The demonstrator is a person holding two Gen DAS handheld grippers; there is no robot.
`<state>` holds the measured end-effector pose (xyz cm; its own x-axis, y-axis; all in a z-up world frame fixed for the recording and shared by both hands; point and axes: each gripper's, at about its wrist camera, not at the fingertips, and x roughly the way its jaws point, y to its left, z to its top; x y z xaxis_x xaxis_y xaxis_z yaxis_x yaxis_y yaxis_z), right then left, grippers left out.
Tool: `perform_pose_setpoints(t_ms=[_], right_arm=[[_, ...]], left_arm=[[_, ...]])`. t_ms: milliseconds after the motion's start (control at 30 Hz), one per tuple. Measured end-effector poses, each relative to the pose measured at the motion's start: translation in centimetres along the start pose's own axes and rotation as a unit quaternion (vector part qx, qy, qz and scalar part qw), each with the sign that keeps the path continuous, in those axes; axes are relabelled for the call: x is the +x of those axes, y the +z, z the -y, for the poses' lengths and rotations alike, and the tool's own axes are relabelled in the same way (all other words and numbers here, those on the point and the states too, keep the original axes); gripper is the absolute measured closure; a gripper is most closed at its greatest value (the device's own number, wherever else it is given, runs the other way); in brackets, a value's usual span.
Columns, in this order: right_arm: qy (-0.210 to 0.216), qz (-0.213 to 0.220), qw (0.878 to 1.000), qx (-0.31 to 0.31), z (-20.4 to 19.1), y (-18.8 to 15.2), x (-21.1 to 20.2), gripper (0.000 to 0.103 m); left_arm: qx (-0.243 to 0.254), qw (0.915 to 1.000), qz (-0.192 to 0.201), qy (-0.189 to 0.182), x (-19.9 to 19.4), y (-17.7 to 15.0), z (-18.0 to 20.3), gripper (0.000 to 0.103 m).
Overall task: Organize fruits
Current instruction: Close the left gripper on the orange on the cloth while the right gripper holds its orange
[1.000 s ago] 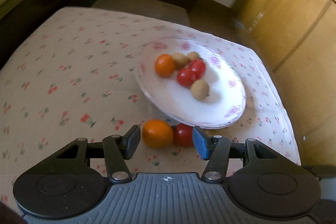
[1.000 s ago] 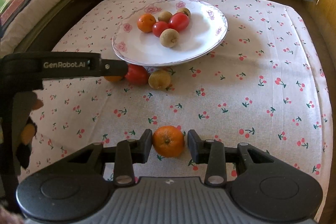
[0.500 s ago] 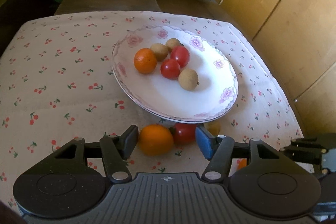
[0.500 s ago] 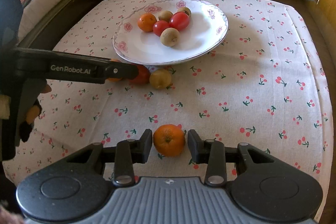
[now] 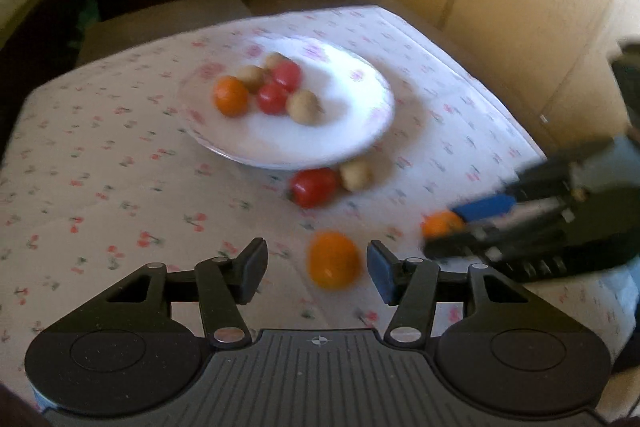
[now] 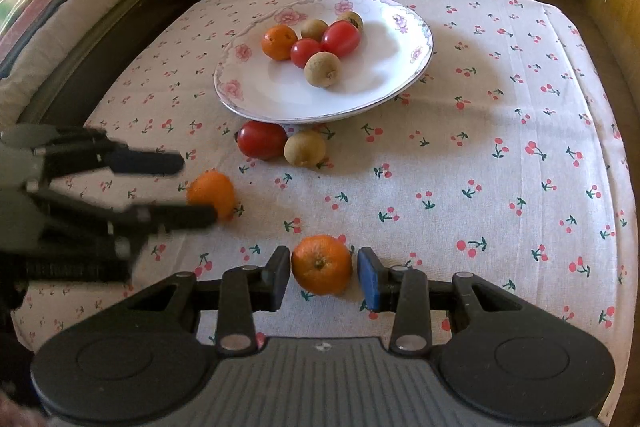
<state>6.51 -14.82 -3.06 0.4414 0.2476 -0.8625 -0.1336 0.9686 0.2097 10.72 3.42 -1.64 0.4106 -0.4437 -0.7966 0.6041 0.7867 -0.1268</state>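
Right wrist view, left to right, placed against the flowered plate (image 6: 416, 75): the left gripper (image 6: 188, 187) reaches in nearer than the plate's left edge, jaws open around a small orange (image 6: 212, 193) without pressing it. A tomato (image 6: 262, 139) and a brown fruit (image 6: 305, 148) lie just beside the plate's near rim. Nearer still, the right gripper (image 6: 322, 277) has its jaws apart around another orange (image 6: 322, 264), a gap showing by the blue pad.

The left gripper (image 5: 316, 273) has rolled and drawn back from the plate's (image 5: 360, 143) near rim, its orange (image 5: 333, 259) now clear of the tomato (image 5: 314, 187).
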Motion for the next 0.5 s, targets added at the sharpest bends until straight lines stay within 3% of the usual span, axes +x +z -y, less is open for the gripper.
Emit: perform_pose_setpoints(t_ms=[67, 233, 367, 500], right_arm=[[-0.001, -0.002, 1.000, -0.002, -0.1, 0.1, 0.0, 0.065], [-0.007, -0.003, 1.000, -0.021, -0.4, 0.1, 0.1, 0.065], [-0.010, 0.004, 1.000, -0.024, -0.4, 0.0, 0.1, 0.066], [-0.025, 0.000, 0.999, -0.027, -0.3, -0.3, -0.3, 0.066]], left_arm=[[-0.017, 0.9998, 0.000, -0.009, 0.2, 0.3, -0.3, 0.039], [0.008, 0.9997, -0.018, -0.011, 1.0, -0.4, 1.9, 0.038], [0.023, 0.9991, -0.030, 0.021, 1.5, -1.6, 3.1, 0.038], [0.010, 0.9993, -0.004, 0.037, 0.8, -1.6, 3.8, 0.041]])
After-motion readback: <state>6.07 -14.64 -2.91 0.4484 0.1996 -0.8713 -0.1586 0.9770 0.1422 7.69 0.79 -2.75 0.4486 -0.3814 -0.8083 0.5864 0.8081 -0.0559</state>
